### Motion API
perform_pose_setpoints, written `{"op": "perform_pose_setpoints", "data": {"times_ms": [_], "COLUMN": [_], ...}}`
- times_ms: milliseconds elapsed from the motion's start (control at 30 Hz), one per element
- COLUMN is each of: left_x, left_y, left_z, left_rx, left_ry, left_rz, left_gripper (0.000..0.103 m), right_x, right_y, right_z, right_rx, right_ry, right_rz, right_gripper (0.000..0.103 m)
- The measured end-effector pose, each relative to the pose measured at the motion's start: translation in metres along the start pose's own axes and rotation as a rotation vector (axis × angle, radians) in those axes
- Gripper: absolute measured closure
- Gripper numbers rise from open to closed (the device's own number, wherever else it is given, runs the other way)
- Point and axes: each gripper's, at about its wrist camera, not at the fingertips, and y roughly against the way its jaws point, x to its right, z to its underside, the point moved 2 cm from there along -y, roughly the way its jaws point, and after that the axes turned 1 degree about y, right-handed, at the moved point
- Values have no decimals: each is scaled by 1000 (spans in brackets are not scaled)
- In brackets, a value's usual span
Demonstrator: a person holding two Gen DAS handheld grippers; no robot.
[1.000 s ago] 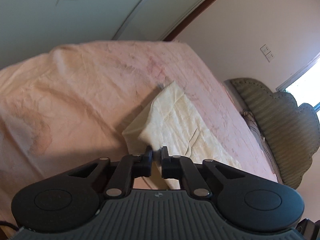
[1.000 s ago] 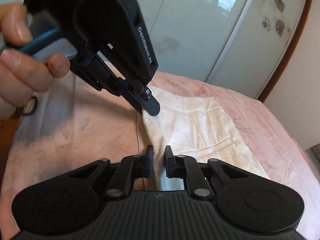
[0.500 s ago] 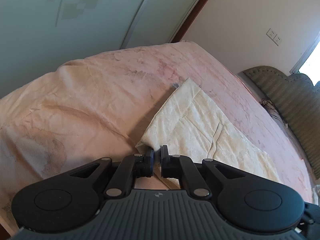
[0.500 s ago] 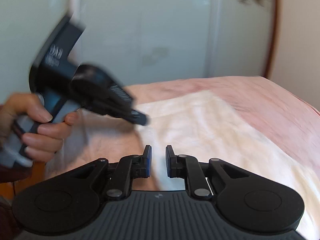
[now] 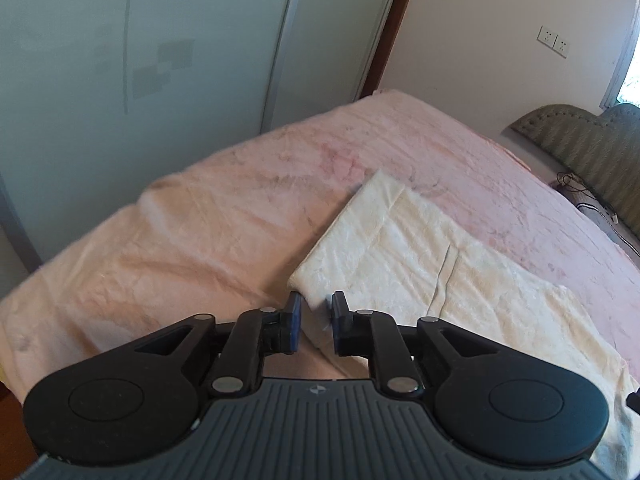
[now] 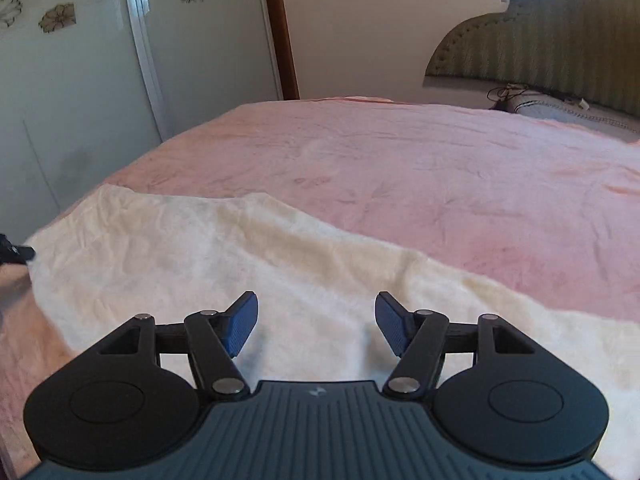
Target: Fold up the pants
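Cream pants [image 5: 420,256] lie folded into a long band on the pink bed [image 5: 200,220]. My left gripper [image 5: 316,308] hovers at the band's near corner. Its jaws are opening; the corner sits in the gap and the pads stand off the cloth. In the right wrist view the pants [image 6: 200,248] run across the bed [image 6: 440,168], and my right gripper [image 6: 316,308] hangs low over their middle. Its jaws are opening wide with only flat cloth below them. A black tip of the left gripper [image 6: 16,252] shows at the pants' far left corner.
Grey sliding wardrobe doors [image 5: 160,80] stand beyond the bed's foot. A padded headboard [image 6: 540,52] and a pillow with a cable [image 6: 560,108] are at the far right. Pink bedding stretches bare behind the pants.
The left jaws have parted off the pants' corner. The right gripper has swung right along the pants, away from the left gripper and the hand, and its jaws have spread wide.
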Motion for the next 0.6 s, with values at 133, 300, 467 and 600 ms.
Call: {"op": "perform_pose_setpoints", "data": {"times_ms": [133,300,467,600], "left_x": [27,77,168,250], "left_y": [26,29,13,3], "left_z": [-11,-15,18,60], "left_rx": [151,120,17,-111], "left_ry": [-110,-198,-442,-662], "left_rz": [-121,2,241,454], "left_gripper": [72,60,51,47], "right_x": [27,51,73,117], "right_y": [-37,-33,16,49], "right_z": [-2,-13,8,40], "right_rx": [-177,-49,-36,-136], "right_ry": [121,-19,13,-9], "right_rz": [66,72,138,248], "right_gripper": [38,38,38,38]}}
